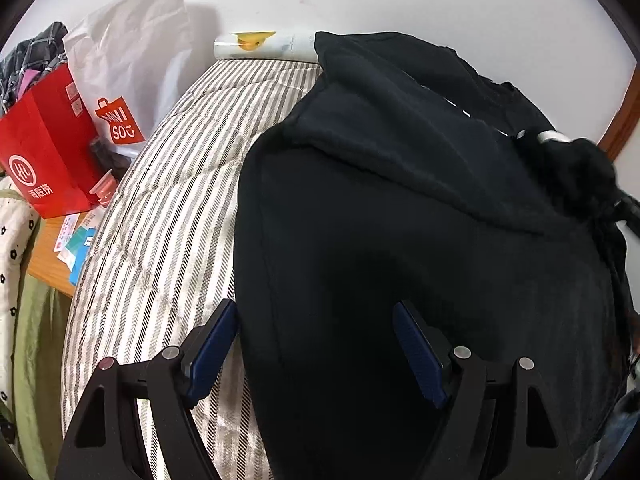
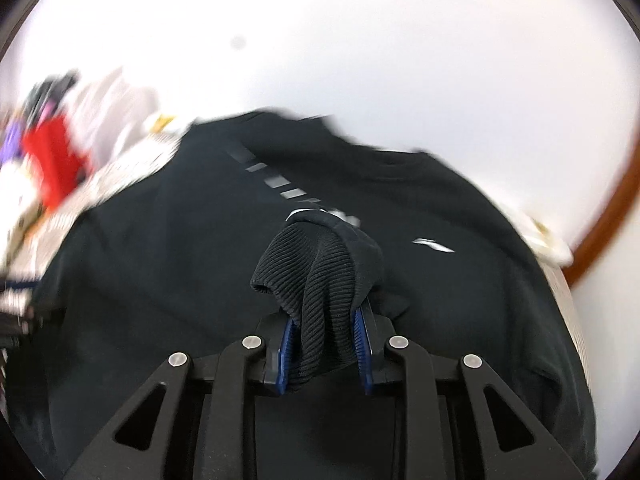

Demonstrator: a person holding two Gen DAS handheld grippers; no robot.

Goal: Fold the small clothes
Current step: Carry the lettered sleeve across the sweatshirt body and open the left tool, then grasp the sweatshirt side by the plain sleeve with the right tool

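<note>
Right up close, the right gripper (image 2: 325, 344) is clamped on the ribbed cuff (image 2: 320, 280) of a black sweatshirt (image 2: 168, 248), the bunched knit squeezed between its blue pads (image 2: 365, 344) and spilling up over them. Beyond the cuff, the body of the sweatshirt spreads wide, a small white logo (image 2: 434, 245) and a row of pale bars (image 2: 280, 182) on its chest. This view is smeared by motion.

Over to the left gripper (image 1: 314, 342): its jaws stand well apart with nothing between them, poised over the sweatshirt's near left edge, one finger (image 1: 212, 348) above the striped bedcover (image 1: 160, 232), the other over black cloth. I cannot tell whether the tips touch the fabric. The sweatshirt lies across the bed, a fold of it (image 1: 400, 128) doubled over the far part.

Off the bed's left side: a wooden table (image 1: 48, 260) with cards and packets, a red paper bag (image 1: 48, 152), then a white Miniso bag (image 1: 128, 64) with dark clothes heaped behind. At the far end, against the white wall, lies a pale roll (image 1: 264, 45) with a yellow print, touching the sweatshirt's far corner. At far right, a brown wooden frame (image 1: 624, 120) curves past.
</note>
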